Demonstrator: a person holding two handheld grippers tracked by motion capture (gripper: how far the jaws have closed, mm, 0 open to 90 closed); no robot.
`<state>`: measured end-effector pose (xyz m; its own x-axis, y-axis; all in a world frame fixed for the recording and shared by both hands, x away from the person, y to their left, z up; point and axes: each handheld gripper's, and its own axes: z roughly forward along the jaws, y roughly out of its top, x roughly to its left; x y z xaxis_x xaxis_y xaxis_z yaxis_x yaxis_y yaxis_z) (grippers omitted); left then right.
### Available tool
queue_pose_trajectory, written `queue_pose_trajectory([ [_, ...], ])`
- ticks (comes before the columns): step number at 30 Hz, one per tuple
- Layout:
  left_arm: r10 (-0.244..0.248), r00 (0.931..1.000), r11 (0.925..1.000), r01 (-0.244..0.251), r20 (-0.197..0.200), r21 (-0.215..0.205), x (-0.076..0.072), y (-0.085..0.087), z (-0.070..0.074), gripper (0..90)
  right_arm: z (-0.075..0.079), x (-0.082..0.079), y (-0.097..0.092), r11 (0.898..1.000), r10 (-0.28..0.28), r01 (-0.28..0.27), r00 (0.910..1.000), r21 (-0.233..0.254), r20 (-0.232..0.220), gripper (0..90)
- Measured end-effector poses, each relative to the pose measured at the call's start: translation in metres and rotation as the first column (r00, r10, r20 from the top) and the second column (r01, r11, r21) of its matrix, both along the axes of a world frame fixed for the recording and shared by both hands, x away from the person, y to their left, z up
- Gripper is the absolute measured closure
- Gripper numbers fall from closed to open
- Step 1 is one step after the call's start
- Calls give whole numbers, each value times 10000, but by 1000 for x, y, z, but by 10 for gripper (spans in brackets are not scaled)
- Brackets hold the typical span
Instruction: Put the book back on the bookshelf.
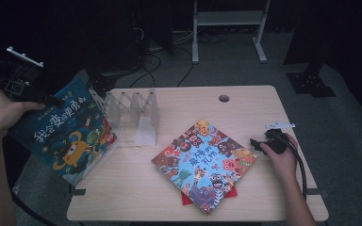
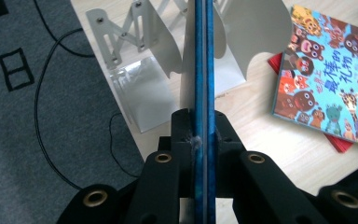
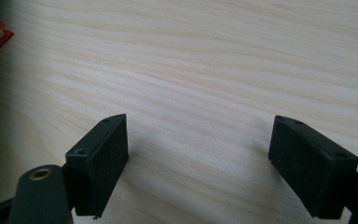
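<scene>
My left gripper (image 1: 52, 100) is shut on a dark blue picture book (image 1: 66, 134), held tilted in the air off the table's left edge. In the left gripper view the book's thin edge (image 2: 203, 70) runs straight up between the closed jaws of the left gripper (image 2: 203, 128). It points at the white folding book rack (image 2: 140, 46), which stands at the table's back left (image 1: 134, 110). A colourful animal book (image 1: 205, 162) lies mid-table on a red book (image 1: 186, 197). My right gripper (image 1: 259, 143) rests just right of it, open over bare wood (image 3: 198, 154).
The wooden table (image 1: 245, 108) has a cable hole (image 1: 224, 98) near its back edge. Cables (image 1: 155, 61) lie on the grey carpet behind and to the left. A white metal stand (image 1: 228, 28) and a black base (image 1: 311, 82) sit beyond the table.
</scene>
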<state>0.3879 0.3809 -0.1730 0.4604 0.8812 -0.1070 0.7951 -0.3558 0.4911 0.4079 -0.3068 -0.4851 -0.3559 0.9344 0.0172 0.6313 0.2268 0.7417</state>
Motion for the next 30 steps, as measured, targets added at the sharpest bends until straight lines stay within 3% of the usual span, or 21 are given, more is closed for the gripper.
queue_pose_trajectory([
  [10, 906, 9959, 9959, -906, 22, -27, 14, 6, -7, 825, 0, 0, 0, 10000, 2, -2, 10000, -1, -1, 187],
  [11, 1170, 9931, 9931, -1169, 32, -121, 18, 7, -8, 825, 0, 0, 0, 10000, -1, 1, 10000, 2, -1, 187],
  [20, 1664, 9860, 9859, -1661, 140, -177, 33, 6, -10, 825, 0, 0, 0, 10000, -50, 49, 10000, 6, 29, 200],
  [30, 2437, 9698, 9695, -2433, 96, -303, 55, 4, -14, 825, 0, 0, -1, 10000, -27, 27, 10000, 7, 28, 200],
])
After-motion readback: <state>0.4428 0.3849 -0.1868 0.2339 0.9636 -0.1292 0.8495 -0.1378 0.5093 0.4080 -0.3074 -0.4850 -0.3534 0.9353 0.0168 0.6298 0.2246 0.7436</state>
